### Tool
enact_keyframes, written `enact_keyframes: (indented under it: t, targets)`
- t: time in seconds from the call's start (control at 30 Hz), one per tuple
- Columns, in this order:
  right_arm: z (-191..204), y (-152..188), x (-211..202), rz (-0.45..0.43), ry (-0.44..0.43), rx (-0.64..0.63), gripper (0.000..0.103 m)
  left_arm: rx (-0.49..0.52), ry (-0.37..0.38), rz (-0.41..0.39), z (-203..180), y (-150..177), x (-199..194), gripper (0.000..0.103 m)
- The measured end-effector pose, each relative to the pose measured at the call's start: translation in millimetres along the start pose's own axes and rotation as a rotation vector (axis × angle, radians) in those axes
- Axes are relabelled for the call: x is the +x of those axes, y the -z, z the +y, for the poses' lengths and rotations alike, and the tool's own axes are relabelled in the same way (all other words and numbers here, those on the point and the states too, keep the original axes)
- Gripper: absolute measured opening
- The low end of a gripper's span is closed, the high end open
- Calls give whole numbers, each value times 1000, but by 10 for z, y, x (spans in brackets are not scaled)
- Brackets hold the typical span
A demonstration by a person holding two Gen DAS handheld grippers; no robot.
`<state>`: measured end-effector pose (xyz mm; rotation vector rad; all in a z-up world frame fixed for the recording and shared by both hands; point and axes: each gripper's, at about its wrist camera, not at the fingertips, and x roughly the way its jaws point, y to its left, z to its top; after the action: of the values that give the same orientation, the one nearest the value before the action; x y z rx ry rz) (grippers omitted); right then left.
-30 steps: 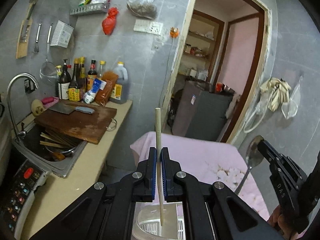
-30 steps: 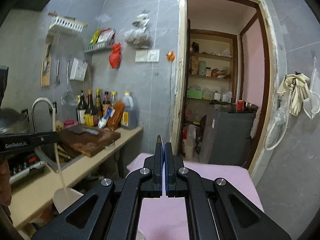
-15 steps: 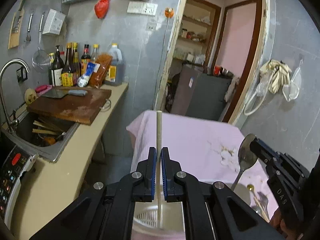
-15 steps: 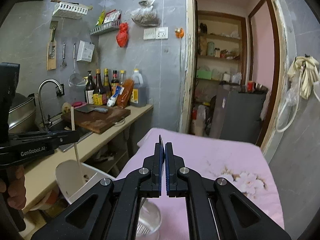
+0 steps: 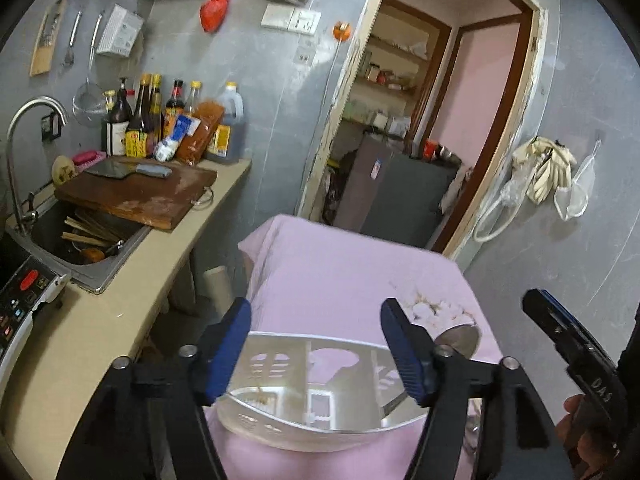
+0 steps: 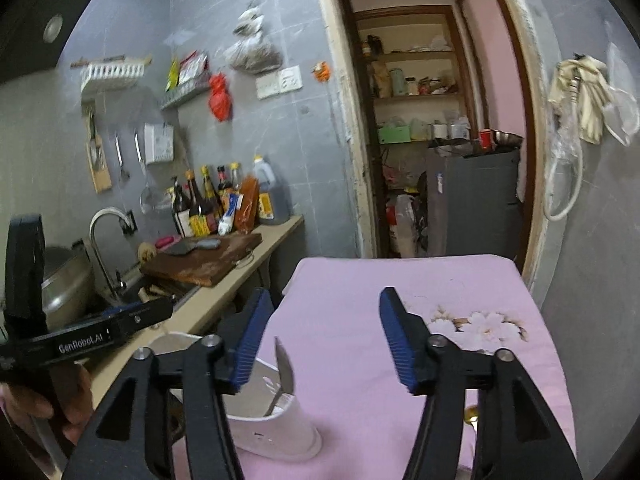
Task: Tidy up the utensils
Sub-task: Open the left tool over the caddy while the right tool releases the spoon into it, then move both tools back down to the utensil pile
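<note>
A white plastic utensil holder stands on the pink tablecloth, right under my left gripper, which is open and empty. A chopstick lies blurred inside the holder. A metal spoon stands in the holder's right side. In the right wrist view the holder sits at lower left with the spoon upright in it. My right gripper is open and empty above the table, right of the holder.
A counter runs along the left with a sink, a cutting board with a cleaver and several bottles. A doorway is behind the table. More utensils lie at the table's right front.
My left gripper opened and the chopstick dropped into the holder. My right gripper opened and left the spoon standing in the holder. Both grippers tilted down towards the table.
</note>
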<state>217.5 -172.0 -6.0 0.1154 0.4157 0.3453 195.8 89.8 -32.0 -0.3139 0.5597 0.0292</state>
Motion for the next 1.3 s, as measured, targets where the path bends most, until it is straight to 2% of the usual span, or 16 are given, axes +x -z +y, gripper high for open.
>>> enact_keyframes:
  t: [0.03,0.07,0.1,0.17,0.3,0.43,0.67,0.93,1.17,1.23,1.3]
  targets:
    - [-47,-16,-57,-8,1,9,68,7,-4,-12,-67,8,-34,75]
    - [-113,-23,-133,-20,2,20,78,15,-12,-24,-132,12,-65,82]
    - [-185,-34,-215,-33,1,31,83,24,-23,-39,-199,17,-98,85]
    - [-315,-39,-345,-42,7,39,87,44,-33,-77,-355,52,-177,94]
    - [-552,20,-570,-48,38,36,101,75,-32,-111,-665,173,-286,98]
    - [-837,131,-761,-33,75,41,101,90,-14,-106,-955,358,-327,98]
    - [-1342,384,-988,-11,131,32,102,147,-35,-112,-1410,772,-357,98]
    - [-1832,730,-861,95,132,66,101,121,-45,4,-1702,1185,-101,98]
    - [-2184,1049,-443,221,53,123,101,59,-3,161,-1717,1406,339,98]
    - [-2243,1126,-299,249,35,132,97,55,5,192,-1716,1448,462,97]
    - [-2257,1216,-171,285,23,130,82,57,7,210,-1716,1481,551,94]
